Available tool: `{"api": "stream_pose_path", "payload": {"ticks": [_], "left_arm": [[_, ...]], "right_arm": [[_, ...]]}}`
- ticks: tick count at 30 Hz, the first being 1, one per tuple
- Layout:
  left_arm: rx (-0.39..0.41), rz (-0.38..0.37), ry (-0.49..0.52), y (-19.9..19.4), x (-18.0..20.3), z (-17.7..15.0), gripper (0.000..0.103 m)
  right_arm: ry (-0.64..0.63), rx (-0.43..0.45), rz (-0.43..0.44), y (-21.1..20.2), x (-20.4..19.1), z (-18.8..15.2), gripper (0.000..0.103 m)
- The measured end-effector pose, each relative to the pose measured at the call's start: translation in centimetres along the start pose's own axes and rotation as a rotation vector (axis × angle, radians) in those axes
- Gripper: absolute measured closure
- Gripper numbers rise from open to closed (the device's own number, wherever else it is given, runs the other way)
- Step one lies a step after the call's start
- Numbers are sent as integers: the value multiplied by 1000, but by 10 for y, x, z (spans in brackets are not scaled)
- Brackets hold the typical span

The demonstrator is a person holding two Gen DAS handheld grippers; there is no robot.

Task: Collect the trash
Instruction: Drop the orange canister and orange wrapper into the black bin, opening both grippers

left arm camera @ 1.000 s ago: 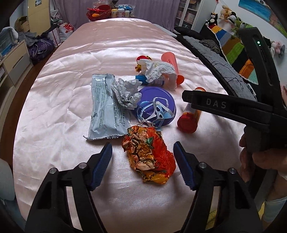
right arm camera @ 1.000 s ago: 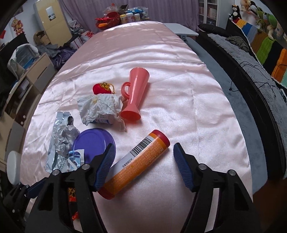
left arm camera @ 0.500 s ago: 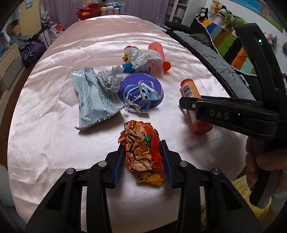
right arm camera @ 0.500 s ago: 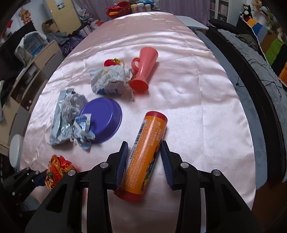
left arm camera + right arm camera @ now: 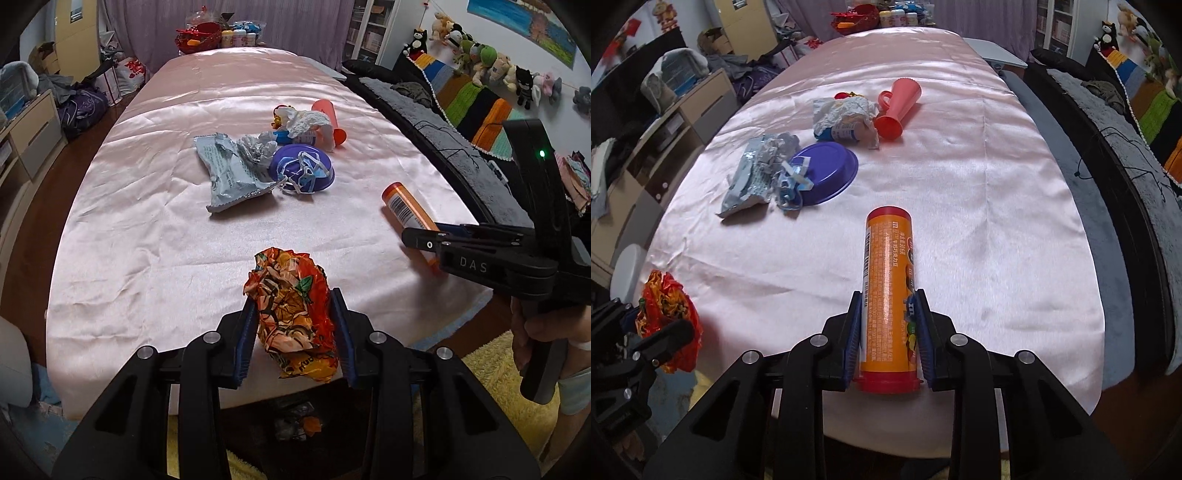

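A long table [image 5: 155,206] draped in glossy pink satin runs away from both cameras toward a purple curtain [image 5: 280,22] at 12 o'clock, where a red basket [image 5: 195,38] and a few small bottles stand at its far end. The left gripper [image 5: 294,332] has its jaws closed on a crumpled orange snack wrapper [image 5: 293,314] at the near edge of the table, the blue pads pressing both sides of it. The right gripper [image 5: 888,341] has its jaws clamped around an orange candy tube [image 5: 889,291] with red caps, which points away toward 12 o'clock. Further up the cloth, at about 11 o'clock in the right wrist view, the remaining litter lies clustered: a silver foil packet [image 5: 753,177] touching an upturned purple bowl [image 5: 827,171] with a tangled blue face mask [image 5: 790,182] draped on its edge, then a crumpled white wrapper [image 5: 846,114] just beside a coral plastic cup [image 5: 899,107] lying on its side. At 3 o'clock a dark sofa [image 5: 436,122] with a striped knitted blanket [image 5: 469,107] flanks the table below a row of plush toys [image 5: 491,66]; at 9 o'clock stand wooden drawers [image 5: 701,110] and piled bags. Yellow shaggy rug [image 5: 491,373] shows on the floor by the near edge.
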State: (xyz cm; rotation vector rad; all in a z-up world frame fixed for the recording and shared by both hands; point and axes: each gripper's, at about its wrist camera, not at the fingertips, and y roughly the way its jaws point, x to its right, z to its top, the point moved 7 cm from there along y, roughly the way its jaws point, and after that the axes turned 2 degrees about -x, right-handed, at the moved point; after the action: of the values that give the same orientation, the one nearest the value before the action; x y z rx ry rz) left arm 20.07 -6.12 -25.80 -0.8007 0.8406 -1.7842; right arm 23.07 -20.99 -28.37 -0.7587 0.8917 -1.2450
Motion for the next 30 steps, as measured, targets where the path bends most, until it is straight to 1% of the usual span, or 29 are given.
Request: {"api": "stream_pose_path", "payload": {"ticks": [3,12,15,19,22,26,30], "left_arm": [[7,2,-20,-11,0,-10,67],[2,23,-30,-37,10,-54,67],[-13,24,-31,-39,12,-73,67],[-52,23,-32,-31,14,-99,67],[-86,21,-32,-22,15,-116,67],[-137,16,-41,-7,14,-137,67],[-187,3,-44,7,16,-154,67]], "right_arm": [[-4,19,41,-17,-8,-16,75],[-80,50,75,-58,-37,-65,74],[-110,42,94,-66,-48,-84,74],[-148,-24,95,-51,-58,-114,74],[-145,-73,103,-37,-64,-136,75],[-119,-107,108,-25,-63,-150,75],[-43,-141,118,-17,-55,-156,74]]}}
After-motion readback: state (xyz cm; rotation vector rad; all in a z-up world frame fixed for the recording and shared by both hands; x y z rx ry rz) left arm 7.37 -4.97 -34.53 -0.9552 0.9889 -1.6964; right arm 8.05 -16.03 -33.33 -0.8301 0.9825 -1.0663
